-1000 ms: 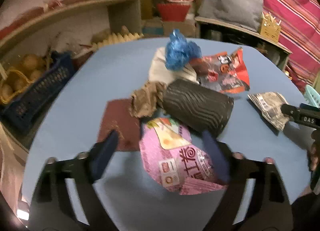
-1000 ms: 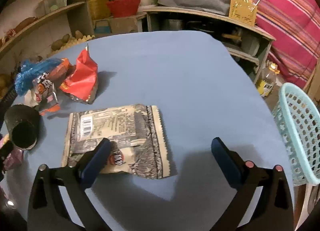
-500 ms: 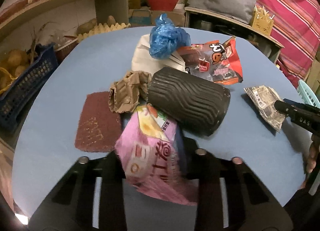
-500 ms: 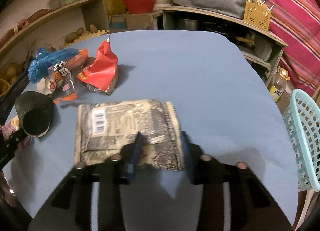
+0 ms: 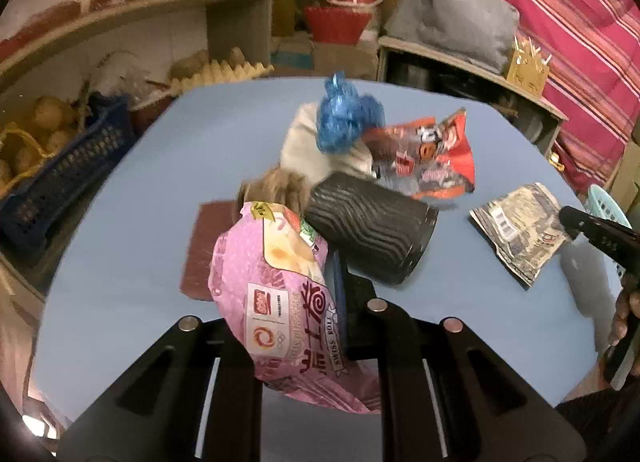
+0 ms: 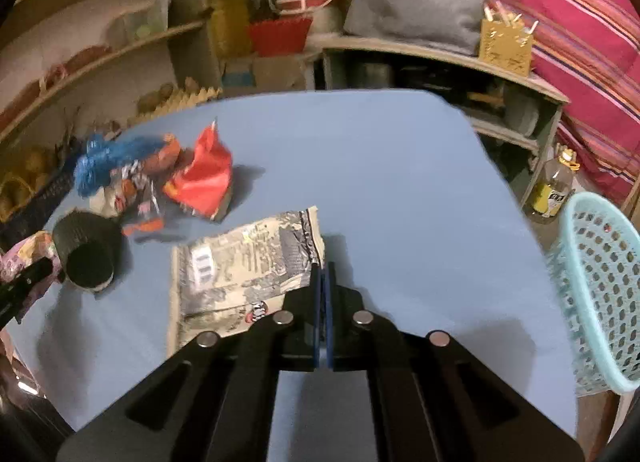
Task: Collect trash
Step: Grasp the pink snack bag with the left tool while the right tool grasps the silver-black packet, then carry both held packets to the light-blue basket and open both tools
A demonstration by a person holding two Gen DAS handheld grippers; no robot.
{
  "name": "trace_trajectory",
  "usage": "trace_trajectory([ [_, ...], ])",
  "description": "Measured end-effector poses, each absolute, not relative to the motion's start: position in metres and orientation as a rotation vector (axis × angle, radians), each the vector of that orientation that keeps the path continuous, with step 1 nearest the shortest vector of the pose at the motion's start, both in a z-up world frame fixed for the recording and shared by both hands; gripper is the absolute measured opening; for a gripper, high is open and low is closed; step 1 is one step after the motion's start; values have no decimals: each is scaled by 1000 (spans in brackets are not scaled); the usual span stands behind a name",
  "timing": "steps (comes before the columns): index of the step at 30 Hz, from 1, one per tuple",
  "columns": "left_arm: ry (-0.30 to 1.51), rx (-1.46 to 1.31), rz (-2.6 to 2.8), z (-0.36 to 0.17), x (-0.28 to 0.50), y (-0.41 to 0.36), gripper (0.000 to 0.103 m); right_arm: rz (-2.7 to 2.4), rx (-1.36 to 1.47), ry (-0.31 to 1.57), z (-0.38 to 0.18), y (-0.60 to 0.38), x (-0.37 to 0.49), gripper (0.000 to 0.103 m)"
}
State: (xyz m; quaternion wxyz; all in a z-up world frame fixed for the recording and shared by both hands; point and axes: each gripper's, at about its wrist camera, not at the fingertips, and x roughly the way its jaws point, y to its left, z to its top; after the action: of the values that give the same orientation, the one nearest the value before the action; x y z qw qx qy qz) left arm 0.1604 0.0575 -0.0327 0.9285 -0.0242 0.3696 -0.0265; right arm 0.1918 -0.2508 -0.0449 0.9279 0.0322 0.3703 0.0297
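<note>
Left wrist view: the left gripper, its jaws having just been closing, is pinching the pink Swiss roll wrapper above the blue table, in front of the black ribbed cup.

Right wrist view: the right gripper, likewise just closed, is clamping the grey-printed snack packet by its edge; the turquoise basket is standing right of the table.
</note>
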Motion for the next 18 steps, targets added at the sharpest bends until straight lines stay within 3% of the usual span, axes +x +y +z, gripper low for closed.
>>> trace_trajectory([
  [11, 669, -56, -72, 14, 149, 31, 11, 9, 164, 666, -14, -316, 174, 2],
  [18, 636, -20, -181, 30, 161, -45, 11, 0, 206, 632, -3, -349, 169, 1],
])
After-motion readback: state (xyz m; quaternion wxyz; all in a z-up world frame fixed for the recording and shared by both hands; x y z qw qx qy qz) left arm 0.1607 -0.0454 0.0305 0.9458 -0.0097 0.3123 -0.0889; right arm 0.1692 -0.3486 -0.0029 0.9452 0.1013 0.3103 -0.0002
